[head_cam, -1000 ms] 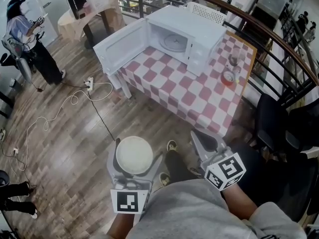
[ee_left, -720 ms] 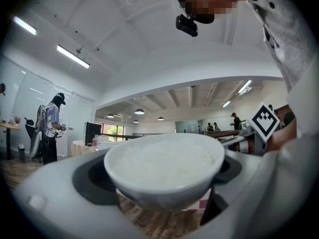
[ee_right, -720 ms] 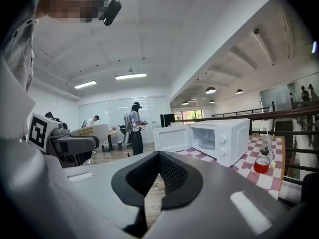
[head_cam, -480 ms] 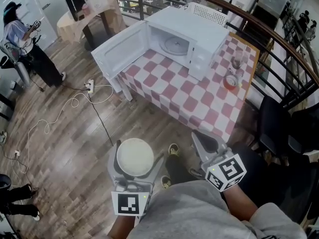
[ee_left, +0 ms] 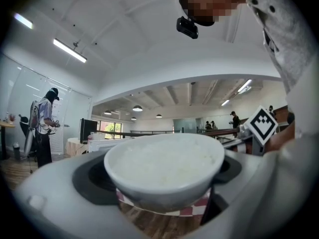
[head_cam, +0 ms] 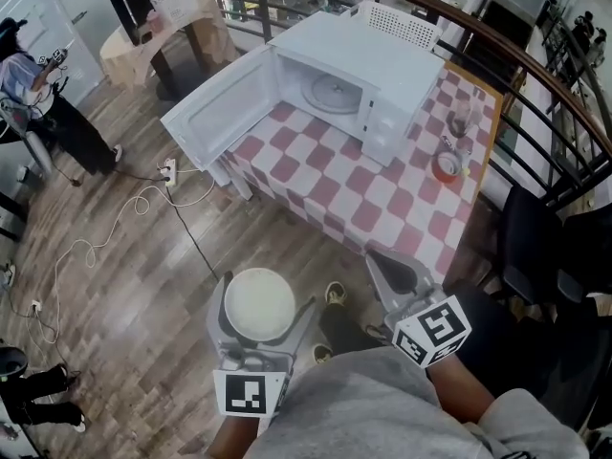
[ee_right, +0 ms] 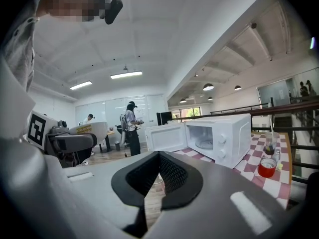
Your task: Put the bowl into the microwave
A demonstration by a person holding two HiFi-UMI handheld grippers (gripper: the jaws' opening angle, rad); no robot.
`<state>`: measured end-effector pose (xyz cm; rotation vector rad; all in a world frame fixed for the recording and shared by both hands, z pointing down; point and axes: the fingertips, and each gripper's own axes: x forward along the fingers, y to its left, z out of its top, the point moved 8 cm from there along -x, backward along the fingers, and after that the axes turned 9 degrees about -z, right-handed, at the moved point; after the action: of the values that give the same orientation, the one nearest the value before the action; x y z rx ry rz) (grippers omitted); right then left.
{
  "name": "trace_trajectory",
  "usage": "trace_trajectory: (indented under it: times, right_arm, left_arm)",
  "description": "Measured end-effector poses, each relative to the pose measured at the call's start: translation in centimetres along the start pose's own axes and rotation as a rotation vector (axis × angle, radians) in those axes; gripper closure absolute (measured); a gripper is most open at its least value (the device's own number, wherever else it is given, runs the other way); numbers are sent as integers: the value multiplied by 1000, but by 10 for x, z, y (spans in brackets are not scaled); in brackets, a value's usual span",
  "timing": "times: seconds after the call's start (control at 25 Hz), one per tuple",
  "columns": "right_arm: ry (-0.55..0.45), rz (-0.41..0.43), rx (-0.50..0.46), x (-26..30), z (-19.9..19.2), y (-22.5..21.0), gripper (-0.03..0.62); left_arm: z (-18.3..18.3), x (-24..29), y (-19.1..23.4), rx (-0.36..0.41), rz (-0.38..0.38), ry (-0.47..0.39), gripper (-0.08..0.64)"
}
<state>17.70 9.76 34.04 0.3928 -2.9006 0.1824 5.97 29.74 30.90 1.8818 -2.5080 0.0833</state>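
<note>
Holding a white bowl (head_cam: 258,301) in the left tool (head_cam: 266,291) — jaws pressed against both sides of it, open only as wide as the bowl. Bowl upright, full of something white almost up to the rim. Held low, close to the body, over the wood floor (head_cam: 124,295). Well away from the microwave (head_cam: 378,60), not yet inside it.

Right tool (head_cam: 392,268) near the left one, at about the same height. Jaws closed together with nothing between them — just a small gap behind the tips, with floor showing through.

Up ahead, the white microwave sitting on a surface (head_cam: 382,194) with a red and white checked cloth. Door (head_cam: 218,111) swung wide open to the left, sticking out past the edge of the surface. Inside, a round glass plate (head_cam: 332,91).

To the right of the microwave, a red cup (head_cam: 446,167) and a clear glass (head_cam: 459,115), close together near the right edge of the surface. Behind the microwave, a white basket (head_cam: 402,25).

Down on the floor, a white cable (head_cam: 105,228) curling off to the left. Far off at the left, a person (head_cam: 43,98) standing. Between the two tools, a shoe (head_cam: 330,281) on the floor.
</note>
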Motion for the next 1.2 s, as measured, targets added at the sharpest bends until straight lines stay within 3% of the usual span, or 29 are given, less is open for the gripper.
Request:
trace_trajectory:
  times: [0.56, 1.2]
  right_arm:
    - [50, -25, 29, 73, 1, -51, 594]
    - [67, 0, -1, 128, 18, -71, 594]
  left_arm:
    - [-14, 82, 39, -26, -51, 83, 35]
    - [-14, 129, 72, -39, -27, 79, 35]
